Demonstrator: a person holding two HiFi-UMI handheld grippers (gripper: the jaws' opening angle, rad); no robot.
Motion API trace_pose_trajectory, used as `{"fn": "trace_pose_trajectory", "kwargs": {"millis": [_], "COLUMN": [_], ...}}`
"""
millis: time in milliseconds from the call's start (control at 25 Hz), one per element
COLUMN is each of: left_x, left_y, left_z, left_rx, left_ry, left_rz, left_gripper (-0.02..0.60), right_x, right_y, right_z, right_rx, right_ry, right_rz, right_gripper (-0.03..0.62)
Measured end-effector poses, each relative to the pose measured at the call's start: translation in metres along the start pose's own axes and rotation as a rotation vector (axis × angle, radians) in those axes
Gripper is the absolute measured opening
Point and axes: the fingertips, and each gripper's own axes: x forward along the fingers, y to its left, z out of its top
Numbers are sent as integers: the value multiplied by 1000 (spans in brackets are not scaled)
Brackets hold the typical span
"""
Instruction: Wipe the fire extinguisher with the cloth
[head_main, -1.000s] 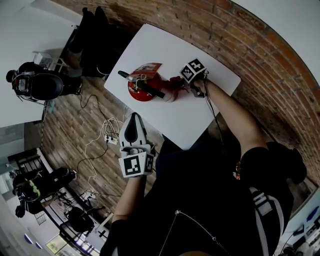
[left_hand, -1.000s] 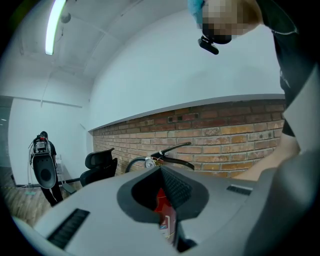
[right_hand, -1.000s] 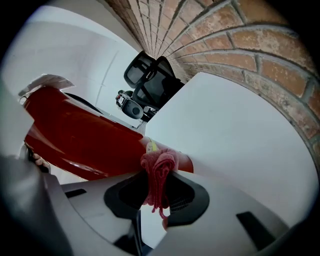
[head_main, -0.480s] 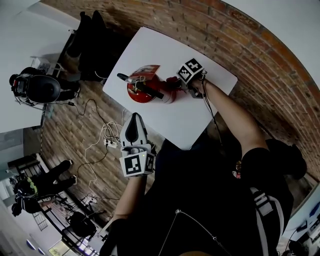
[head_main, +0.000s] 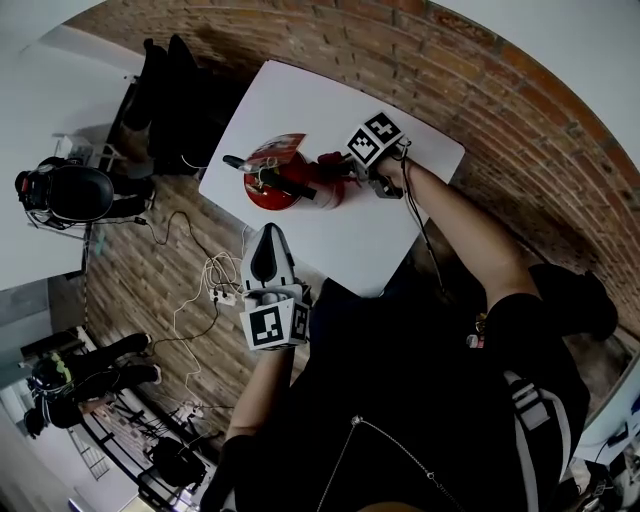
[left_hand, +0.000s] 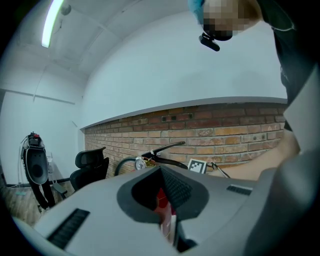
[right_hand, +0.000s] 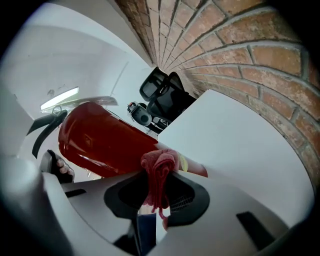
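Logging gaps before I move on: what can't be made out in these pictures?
Gauge reading: left gripper view, too small.
Fire extinguisher label print: head view, too small.
Where the cloth touches it: head view, partly under the right gripper.
Its body: left gripper view, mostly behind the left gripper.

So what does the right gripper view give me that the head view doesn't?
Only the right gripper view: the right tool has its jaws shut on the bunched pink cloth, which looks pressed against the lower side of the red fire extinguisher. Only the head view: the left tool, held off the table's near edge and away from the job, plus the extinguisher's black handle. Both: the extinguisher on the white table, with the right tool beside it.
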Motion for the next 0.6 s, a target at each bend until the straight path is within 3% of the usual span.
{"fn": "trace_pose_trajectory", "kwargs": {"millis": [600], "left_x": [-6], "left_y": [-3], "left_z": [3], "left_rx": [2], "left_ry": [-2], "left_rz": [8], "left_gripper": [11], "right_x": [-49], "right_y": [65], "right_z": [24], "right_rx": [-74], "right_ry": [-121], "right_rz": [83], "right_gripper": [104]}}
